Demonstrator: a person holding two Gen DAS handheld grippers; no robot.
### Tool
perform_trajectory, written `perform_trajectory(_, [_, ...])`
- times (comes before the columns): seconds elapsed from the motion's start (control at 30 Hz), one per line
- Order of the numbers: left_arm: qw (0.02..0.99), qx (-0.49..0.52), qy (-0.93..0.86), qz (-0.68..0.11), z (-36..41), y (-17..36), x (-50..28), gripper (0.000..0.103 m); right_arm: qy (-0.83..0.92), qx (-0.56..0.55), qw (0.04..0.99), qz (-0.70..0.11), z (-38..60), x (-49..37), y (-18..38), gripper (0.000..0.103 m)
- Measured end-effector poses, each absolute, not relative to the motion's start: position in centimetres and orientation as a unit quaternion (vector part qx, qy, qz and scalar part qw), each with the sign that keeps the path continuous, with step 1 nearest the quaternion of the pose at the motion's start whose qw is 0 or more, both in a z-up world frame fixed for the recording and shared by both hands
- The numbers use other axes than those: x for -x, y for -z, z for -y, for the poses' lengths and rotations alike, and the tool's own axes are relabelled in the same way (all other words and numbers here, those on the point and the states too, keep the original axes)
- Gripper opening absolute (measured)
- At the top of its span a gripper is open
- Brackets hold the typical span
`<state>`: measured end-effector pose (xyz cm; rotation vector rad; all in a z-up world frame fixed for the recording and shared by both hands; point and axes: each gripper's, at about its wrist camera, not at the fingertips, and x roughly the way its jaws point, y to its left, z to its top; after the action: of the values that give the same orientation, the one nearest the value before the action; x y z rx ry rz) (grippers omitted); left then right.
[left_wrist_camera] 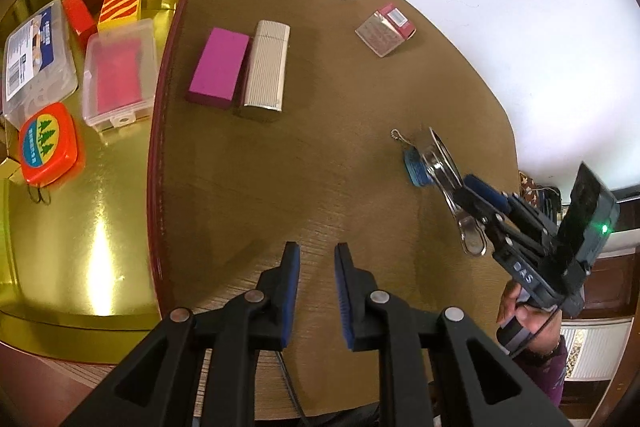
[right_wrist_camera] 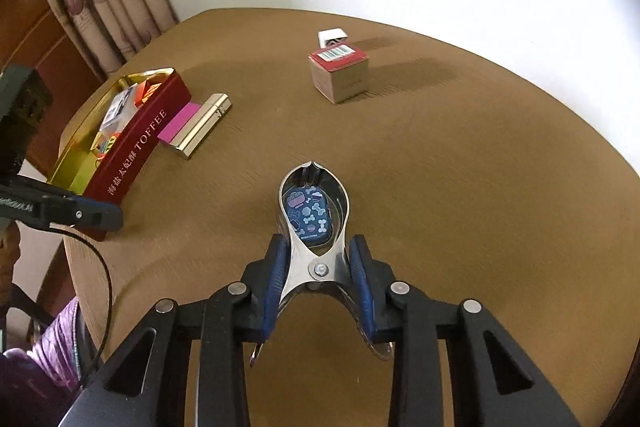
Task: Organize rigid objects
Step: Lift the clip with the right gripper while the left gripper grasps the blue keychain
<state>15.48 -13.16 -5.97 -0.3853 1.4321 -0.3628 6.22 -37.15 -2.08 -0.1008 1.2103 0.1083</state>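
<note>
Toffee tin [left_wrist_camera: 168, 75] sits left on the table [left_wrist_camera: 320, 147], two boxes [left_wrist_camera: 219, 67] side by side just right of it. Steel clamp [right_wrist_camera: 314, 227] near the front, over a small patterned case [right_wrist_camera: 308, 215]; two cartons [right_wrist_camera: 340, 75] behind.

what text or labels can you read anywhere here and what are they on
"TOFFEE", after a run of Chinese characters too small to read: red side of the gold tin.
"DAS", partly blurred: body of the right gripper.
Blue tag seen through the steel clamp: bottom line unreadable.
Barcode label on the red-topped box: too small.
Clear case label and orange tape measure: blurred.
</note>
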Motion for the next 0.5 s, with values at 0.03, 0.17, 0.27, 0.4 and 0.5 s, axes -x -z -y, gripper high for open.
perform_trajectory(0.03, [0.722,0.174,0.164,-0.649,13.1,6.0,-15.4,0.018,-0.049,0.045,0.820,-0.568,37.3,-5.7,2.1,0.029])
perform_trajectory(0.17, [0.722,0.171,0.163,-0.650,13.5,6.0,-15.5,0.018,-0.032,0.045,0.823,-0.566,37.7,-3.2,1.8,0.029])
perform_trajectory(0.27, [0.725,0.163,0.165,-0.649,13.8,5.7,-15.5,0.018,-0.015,0.041,0.829,-0.557,37.9,-1.1,1.3,0.029])
perform_trajectory(0.4, [0.726,0.160,0.166,-0.648,14.1,5.6,-15.5,0.018,0.004,0.003,0.852,-0.523,38.8,1.9,-0.5,0.029])
perform_trajectory(0.5, [0.728,0.153,0.165,-0.647,14.3,5.6,-15.6,0.018,0.015,-0.021,0.867,-0.497,39.5,4.2,-1.4,0.029])
